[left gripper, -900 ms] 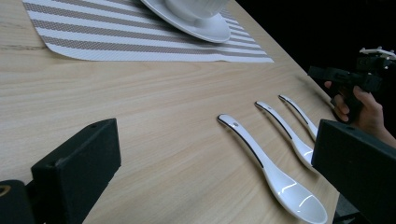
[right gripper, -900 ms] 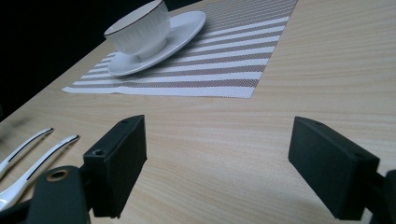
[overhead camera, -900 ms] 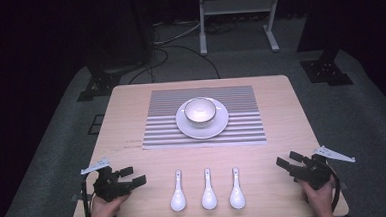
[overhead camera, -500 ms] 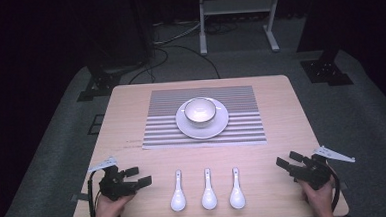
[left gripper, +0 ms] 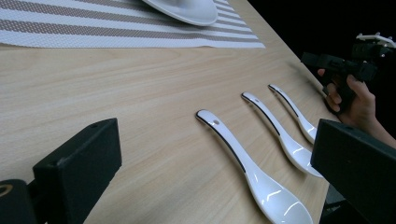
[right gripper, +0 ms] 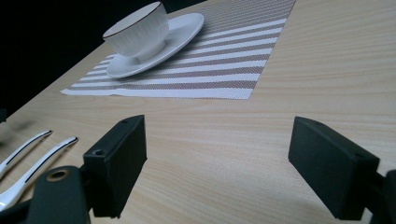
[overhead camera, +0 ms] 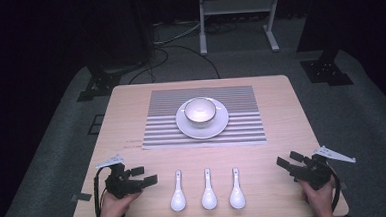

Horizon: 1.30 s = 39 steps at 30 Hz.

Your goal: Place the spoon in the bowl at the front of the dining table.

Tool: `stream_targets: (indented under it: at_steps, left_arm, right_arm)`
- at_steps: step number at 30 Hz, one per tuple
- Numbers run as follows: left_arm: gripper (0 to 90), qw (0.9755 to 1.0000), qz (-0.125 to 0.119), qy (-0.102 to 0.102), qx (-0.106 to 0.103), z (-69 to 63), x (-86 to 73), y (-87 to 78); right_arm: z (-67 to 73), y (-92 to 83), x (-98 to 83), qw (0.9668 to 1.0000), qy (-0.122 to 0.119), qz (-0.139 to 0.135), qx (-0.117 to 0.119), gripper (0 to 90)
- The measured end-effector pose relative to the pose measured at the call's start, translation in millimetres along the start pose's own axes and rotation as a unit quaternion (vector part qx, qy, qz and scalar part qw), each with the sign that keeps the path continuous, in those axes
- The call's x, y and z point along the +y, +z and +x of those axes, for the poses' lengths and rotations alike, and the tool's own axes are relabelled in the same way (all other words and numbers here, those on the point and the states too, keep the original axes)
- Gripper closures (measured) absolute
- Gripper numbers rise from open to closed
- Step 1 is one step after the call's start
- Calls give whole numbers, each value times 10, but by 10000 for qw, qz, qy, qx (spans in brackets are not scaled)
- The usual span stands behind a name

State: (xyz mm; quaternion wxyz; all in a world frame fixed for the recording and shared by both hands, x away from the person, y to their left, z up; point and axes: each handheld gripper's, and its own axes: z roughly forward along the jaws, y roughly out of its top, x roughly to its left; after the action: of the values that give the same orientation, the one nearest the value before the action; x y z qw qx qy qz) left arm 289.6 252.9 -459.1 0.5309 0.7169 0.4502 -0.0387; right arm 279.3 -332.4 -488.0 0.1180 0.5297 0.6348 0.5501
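Spoons, three of them, lie in a row near the front edge of the table [overhead camera: 281,114] in the high view: left spoon [overhead camera: 177,192], middle spoon [overhead camera: 208,189], right spoon [overhead camera: 237,189], bowls toward the person, handles pointing at the striped placemat [overhead camera: 242,126]. On the mat sits a saucer [overhead camera: 221,127] w/ a cup [overhead camera: 199,111] on it. Left hand-held gripper [overhead camera: 147,176] rests just left of the left spoon, jaws apart, nothing in them, aimed roughly at that spoon. Right hand-held gripper [overhead camera: 290,161] sits well right of the right spoon, jaws also spread, empty.

Left gripper view: jaws wide, bare wood between them. Left spoon [left gripper: 247,172] lies closest, then middle spoon [left gripper: 280,135] and right spoon [left gripper: 294,112]; other hand [left gripper: 350,98] beyond. Spoons look like glazed white ceramic w/ dark edge trim: stiff, light, prob. slick, and likely to chip if dropped or knocked together. Handle is thin and lies nearly flat, so best hold is prob. across the handle's sides about mid-length, where it rises off the wood; bowl is too wide and rounded, would likely squirt out.

Right gripper view: jaws stand far apart over empty table, cup [right gripper: 137,30] and saucer [right gripper: 182,30] ahead on the placemat [right gripper: 243,56]; two spoon handles at the left edge, the middle spoon [right gripper: 51,154] being the nearer.
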Motion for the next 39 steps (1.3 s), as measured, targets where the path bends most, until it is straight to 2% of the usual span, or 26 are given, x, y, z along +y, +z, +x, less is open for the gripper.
stream_targets:
  at_steps: [10, 15, 28, 32, 34, 39]
  left_arm:
    - [40, 9996, 273, 13, -67, -82, 42, 192]
    - [39, 9994, 324, 39, -65, -134, 62, 287]
    - [52, 9973, 723, -14, -112, -246, 89, 581]
    - [76, 9963, 853, -14, -106, -266, 85, 648]
    - [120, 9961, 878, 31, -101, -281, 82, 672]
    - [139, 9950, 991, 74, -27, -307, 81, 734]
  right_arm:
    - [-2, -3, -1, 10000, 3, -2, 1, 183]
    - [-4, -3, -1, 10000, 8, -3, 15, 183]
    - [-1, -1, -1, 10000, -25, 5, 30, 183]
    - [4, 1, -1, 10000, -45, 22, 25, 183]
    - [5, 2, 0, 10000, -49, 25, 29, 183]
    - [14, 7, 1, 9999, -94, 58, 22, 184]
